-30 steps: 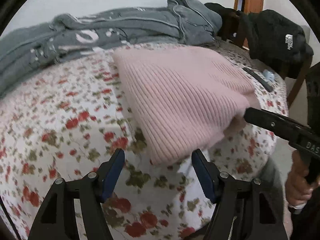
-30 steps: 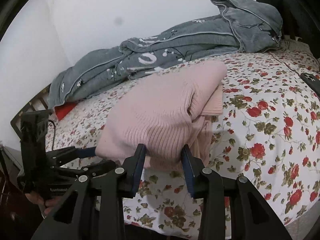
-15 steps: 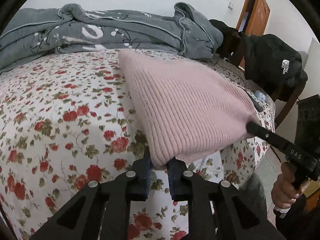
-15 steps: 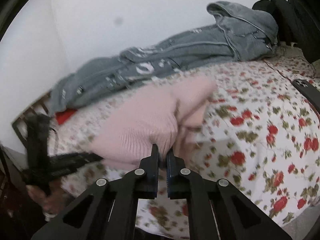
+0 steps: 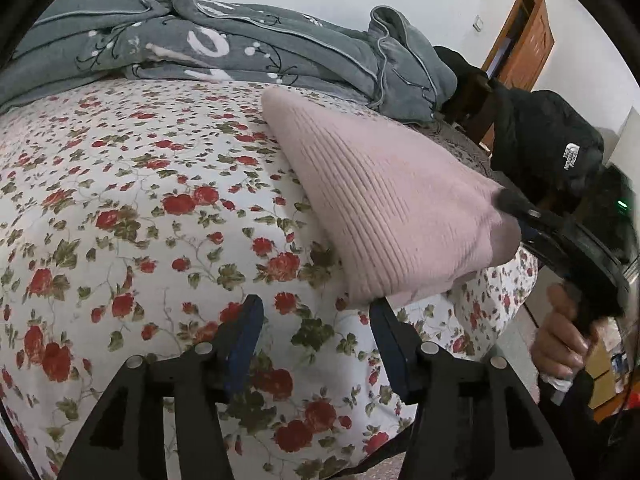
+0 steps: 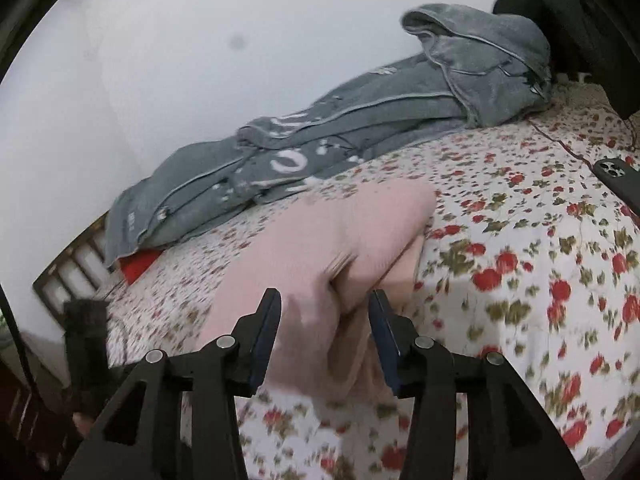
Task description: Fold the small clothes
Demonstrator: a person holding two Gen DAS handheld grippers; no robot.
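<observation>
The pink knitted garment (image 5: 384,208) lies folded into a thick bundle on the bed (image 5: 120,208), near the bed's front edge and toward its right-hand corner as the left wrist view shows it, with the grey quilt (image 5: 224,48) heaped along the far edge by the wall. It sits there, I judge, because a fold has just been laid and both tools are letting go so the bundle can settle flat. The left hand-held gripper (image 5: 316,332) points down at a slant toward the bundle's near corner; its jaws have just been opening and now stand about half apart, the knit's corner just above the right finger but not pinched between the pads. The right hand-held gripper (image 6: 324,336) comes in from the bundle's other end at a shallower slant, tilted a little to one side; its jaws too have just been opening, and a fold of the pink knit hangs between them, though the blur there makes it hard to say whether either pad touches the cloth; no squeeze shows. In the left wrist view the person's hand (image 5: 568,336) grips the right tool's handle beyond the bed's corner. A phone (image 6: 616,178) lies near the bed's right edge, well apart from the garment.
</observation>
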